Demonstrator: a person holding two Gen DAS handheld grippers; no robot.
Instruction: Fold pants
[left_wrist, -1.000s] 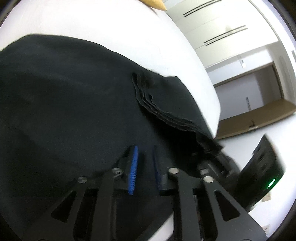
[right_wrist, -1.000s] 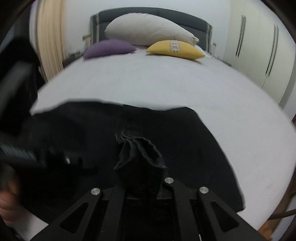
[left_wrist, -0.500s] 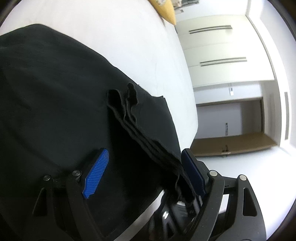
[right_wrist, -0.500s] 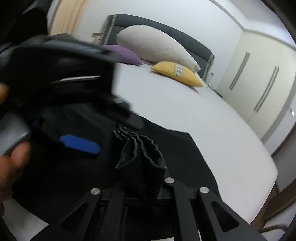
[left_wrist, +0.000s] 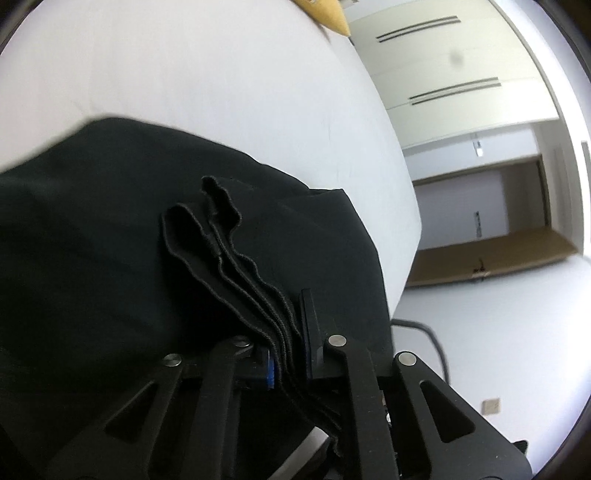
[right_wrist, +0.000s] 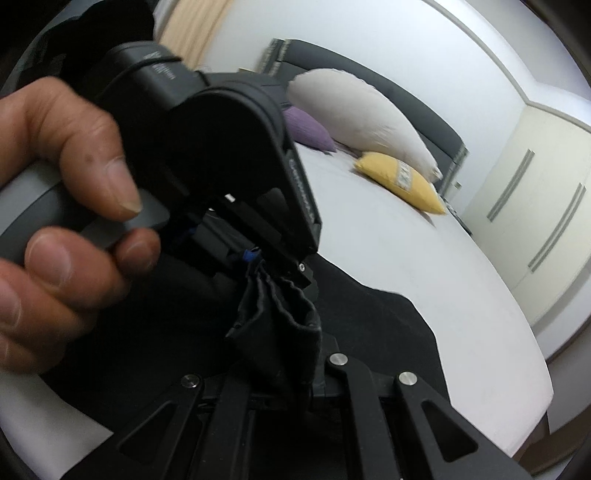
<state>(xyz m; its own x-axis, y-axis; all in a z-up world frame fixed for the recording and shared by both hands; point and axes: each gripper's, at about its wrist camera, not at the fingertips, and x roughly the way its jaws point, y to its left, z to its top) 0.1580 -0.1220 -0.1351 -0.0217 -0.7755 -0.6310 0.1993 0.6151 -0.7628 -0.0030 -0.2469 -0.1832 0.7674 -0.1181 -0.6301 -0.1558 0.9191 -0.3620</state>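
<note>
The black pants (left_wrist: 110, 240) lie spread on the white bed (left_wrist: 221, 92), with a bunch of stacked hem edges (left_wrist: 229, 266) raised off them. My left gripper (left_wrist: 290, 354) is shut on that bunch, its blue pads pressed to the fabric. In the right wrist view my right gripper (right_wrist: 291, 380) is shut on the same gathered bunch (right_wrist: 280, 332) from below. The left gripper's body (right_wrist: 229, 158), held by a hand (right_wrist: 62, 177), pinches the bunch's top end just above the right one.
A white pillow (right_wrist: 362, 110), a yellow pillow (right_wrist: 402, 181) and a purple pillow (right_wrist: 306, 129) lie at the dark headboard. White wardrobe doors (left_wrist: 443, 74) stand past the bed. The bed's edge (left_wrist: 406, 258) drops to the floor close by.
My left gripper was open around the hem bunch half a second ago and has closed on it. The two grippers have come close together. The right gripper keeps its hold.
</note>
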